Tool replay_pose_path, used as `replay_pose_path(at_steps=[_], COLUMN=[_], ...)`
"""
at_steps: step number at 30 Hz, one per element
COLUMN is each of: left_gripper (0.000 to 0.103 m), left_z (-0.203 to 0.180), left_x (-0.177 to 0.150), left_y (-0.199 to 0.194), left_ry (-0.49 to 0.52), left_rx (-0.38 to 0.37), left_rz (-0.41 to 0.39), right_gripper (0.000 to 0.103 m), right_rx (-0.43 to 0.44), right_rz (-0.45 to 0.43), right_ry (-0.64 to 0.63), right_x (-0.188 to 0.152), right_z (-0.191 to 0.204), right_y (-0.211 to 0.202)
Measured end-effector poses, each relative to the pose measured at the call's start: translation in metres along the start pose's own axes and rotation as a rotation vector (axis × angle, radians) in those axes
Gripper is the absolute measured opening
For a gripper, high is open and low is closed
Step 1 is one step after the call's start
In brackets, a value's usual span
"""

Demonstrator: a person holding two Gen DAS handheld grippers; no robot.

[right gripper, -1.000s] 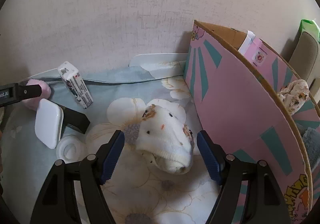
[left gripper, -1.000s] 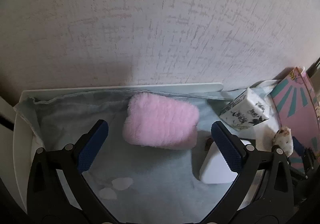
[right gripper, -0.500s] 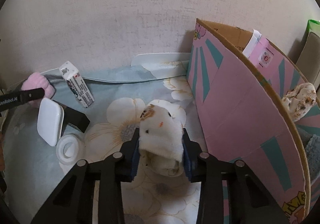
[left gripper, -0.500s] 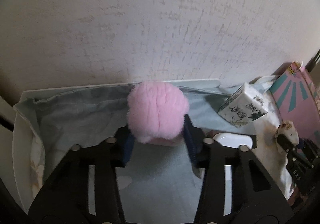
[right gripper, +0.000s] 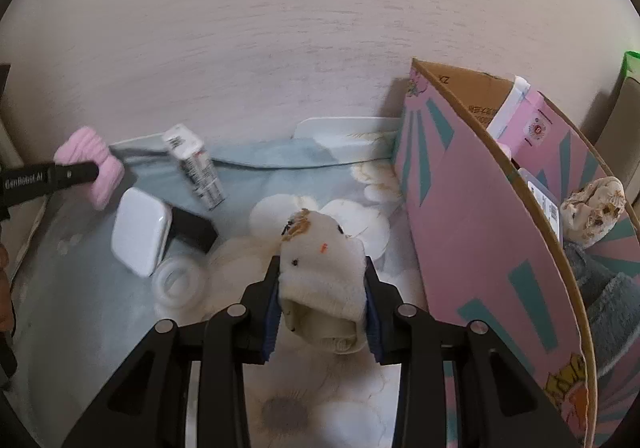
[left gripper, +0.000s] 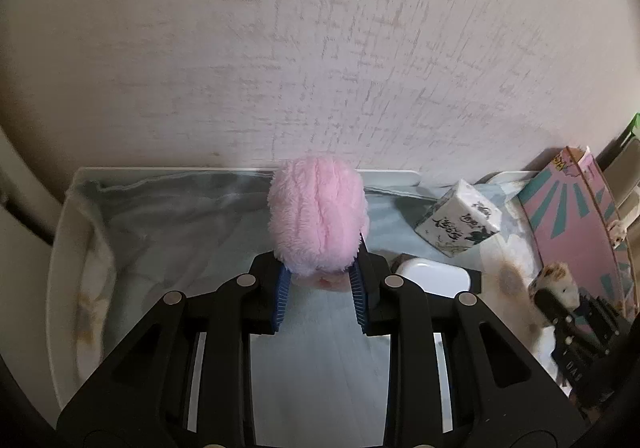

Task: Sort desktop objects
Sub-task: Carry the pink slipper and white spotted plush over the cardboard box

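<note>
Home setting, likely bedroom or living corner. Textured wallpaper wall (left gripper: 320, 47) behind. Bench covered with floral cloth (right gripper: 320, 408). Household clutter: tissue pack (left gripper: 458, 224), rolled socks (right gripper: 324, 272), pink cardboard storage box (right gripper: 480, 228).

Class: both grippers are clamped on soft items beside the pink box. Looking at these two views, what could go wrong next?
1. The left gripper pinches only the lower end of the pink fluffy sock; the plush may slip out.
2. The right gripper holds the white sock close to the pink cardboard box; swinging it over could knock the tall wall.
</note>
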State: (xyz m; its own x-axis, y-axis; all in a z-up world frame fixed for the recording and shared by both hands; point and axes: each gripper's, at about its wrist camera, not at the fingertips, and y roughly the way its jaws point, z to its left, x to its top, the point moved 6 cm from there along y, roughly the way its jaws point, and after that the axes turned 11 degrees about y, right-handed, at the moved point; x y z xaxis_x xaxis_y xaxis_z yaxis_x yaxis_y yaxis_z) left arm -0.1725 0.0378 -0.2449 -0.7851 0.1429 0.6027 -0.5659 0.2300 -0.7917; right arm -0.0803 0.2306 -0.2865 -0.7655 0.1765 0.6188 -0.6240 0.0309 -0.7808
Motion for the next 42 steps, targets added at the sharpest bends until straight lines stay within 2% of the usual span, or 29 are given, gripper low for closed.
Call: replay_pose_path(at_steps=[4, 10, 12, 16, 17, 22, 30, 36, 42], left_gripper=[0.024, 0.024, 0.024, 0.024, 0.024, 0.024, 0.024, 0.024, 0.024], left_z=[0.007, -0.006, -0.004, -0.024, -0.016, -0.065, -0.136, -0.185, -0.239], left_x=[0.002, 0.0, -0.001, 0.002, 0.003, 0.025, 0.065, 0.089, 0.111], left_y=[-0.011, -0.043, -0.055, -0.071, -0.088, -0.105, -0.116, -0.1, -0.079], left_ry=[-0.024, -0.037, -0.041, -0.022, -0.011, 0.065, 0.159, 0.201, 0.276], left_rx=[0.007, 0.008, -0.005, -0.054, -0.069, -0.147, -0.265, -0.324, -0.345], left_rz=[0.011, 0.017, 0.025, 0.053, 0.051, 0.034, 0.035, 0.061, 0.089], right_gripper=[0.033, 0.033, 0.033, 0.033, 0.033, 0.033, 0.033, 0.033, 0.033], right_rx=[0.034, 0.104, 0.135, 0.19, 0.2, 0.222, 0.174, 0.134, 0.119], right_rz=[0.003, -0.013, -0.001, -0.013, -0.014, 0.014, 0.062, 0.125, 0.206], right_ry=[-0.025, -0.074, -0.082, -0.108, -0.111, -0.086, -0.057, -0.027, 0.054], right_x=[-0.01, 0.005, 0.01, 0.027, 0.031, 0.049, 0.066, 0.066, 0.056], right_z=[0.02, 0.028, 0.029, 0.026, 0.024, 0.003, -0.042, -0.082, -0.129], right_y=[-0.022, -0.047, -0.055, -0.072, -0.079, -0.107, -0.122, -0.122, -0.118])
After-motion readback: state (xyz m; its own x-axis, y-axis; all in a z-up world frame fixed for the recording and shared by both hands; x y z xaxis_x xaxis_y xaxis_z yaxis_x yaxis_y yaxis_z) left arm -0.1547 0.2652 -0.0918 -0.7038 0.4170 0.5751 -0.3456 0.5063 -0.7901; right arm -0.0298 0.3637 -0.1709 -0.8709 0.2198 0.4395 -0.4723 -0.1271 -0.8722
